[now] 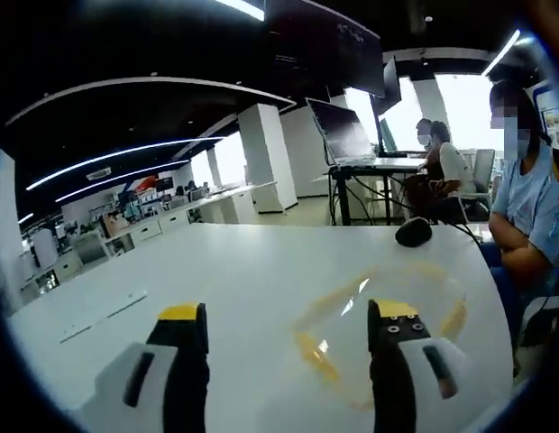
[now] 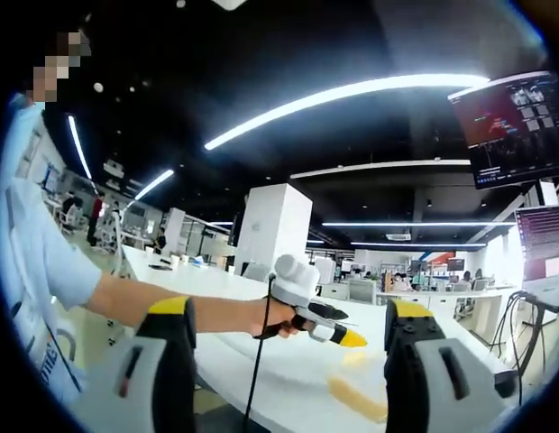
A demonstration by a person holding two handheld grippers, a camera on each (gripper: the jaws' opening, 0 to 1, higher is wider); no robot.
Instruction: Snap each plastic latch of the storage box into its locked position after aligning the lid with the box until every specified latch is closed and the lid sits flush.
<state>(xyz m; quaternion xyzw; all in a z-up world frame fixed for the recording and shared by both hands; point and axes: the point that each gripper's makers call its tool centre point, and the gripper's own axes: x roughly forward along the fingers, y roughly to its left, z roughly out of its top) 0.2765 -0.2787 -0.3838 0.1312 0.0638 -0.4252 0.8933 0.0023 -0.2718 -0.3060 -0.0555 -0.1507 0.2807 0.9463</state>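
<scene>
Right now my left gripper (image 1: 288, 338) hangs over the white table (image 1: 216, 271), jaws spread and holding nothing. Just beyond its right jaw lies the clear storage box (image 1: 388, 311) with yellowish latches, blurred. My right gripper (image 2: 288, 338) is likewise agape and empty; past it, my hand (image 2: 278, 317) holds the left gripper above the table's near edge.

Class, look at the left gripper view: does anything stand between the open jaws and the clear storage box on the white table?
Nothing visible does. The left gripper hangs open over the white table, and the clear storage box with yellow latches lies straight ahead.
</scene>
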